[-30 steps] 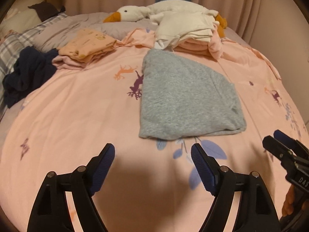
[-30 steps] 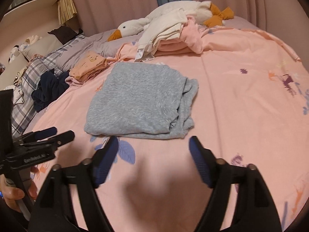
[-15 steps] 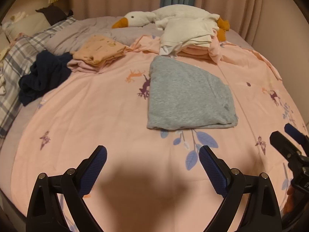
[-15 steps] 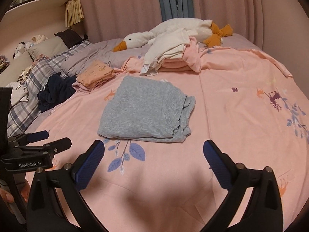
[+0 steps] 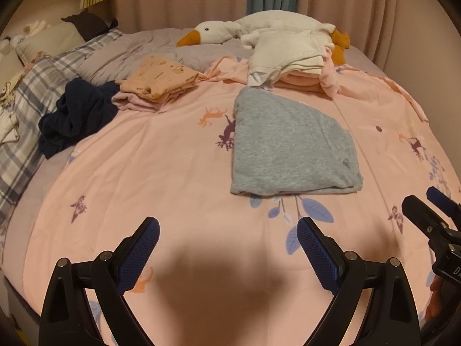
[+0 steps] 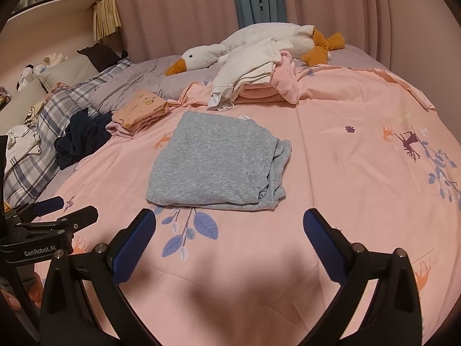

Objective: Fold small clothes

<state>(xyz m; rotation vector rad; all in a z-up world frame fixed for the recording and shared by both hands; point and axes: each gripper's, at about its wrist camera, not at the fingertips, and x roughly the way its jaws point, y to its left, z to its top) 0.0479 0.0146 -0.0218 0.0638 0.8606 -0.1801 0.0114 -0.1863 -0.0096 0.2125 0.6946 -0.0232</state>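
A folded grey garment (image 5: 288, 147) lies flat on the pink bedspread (image 5: 161, 161); it also shows in the right wrist view (image 6: 216, 164), with loose layers at its right edge. My left gripper (image 5: 227, 248) is open and empty, held back from the garment's near edge. My right gripper (image 6: 230, 239) is open and empty, also short of the garment. Each gripper shows at the edge of the other's view: the right one (image 5: 432, 216) and the left one (image 6: 57, 210).
A folded peach garment (image 5: 158, 77) lies on a pink one at the back left, beside a crumpled navy garment (image 5: 75, 115). A stack of white and pink clothes (image 5: 291, 60) leans on a plush goose (image 5: 219, 31). Plaid pillows (image 5: 26, 115) lie on the left.
Both grippers have pulled back and risen away from the grey garment, so it looks smaller and farther. Both have stayed open and empty.
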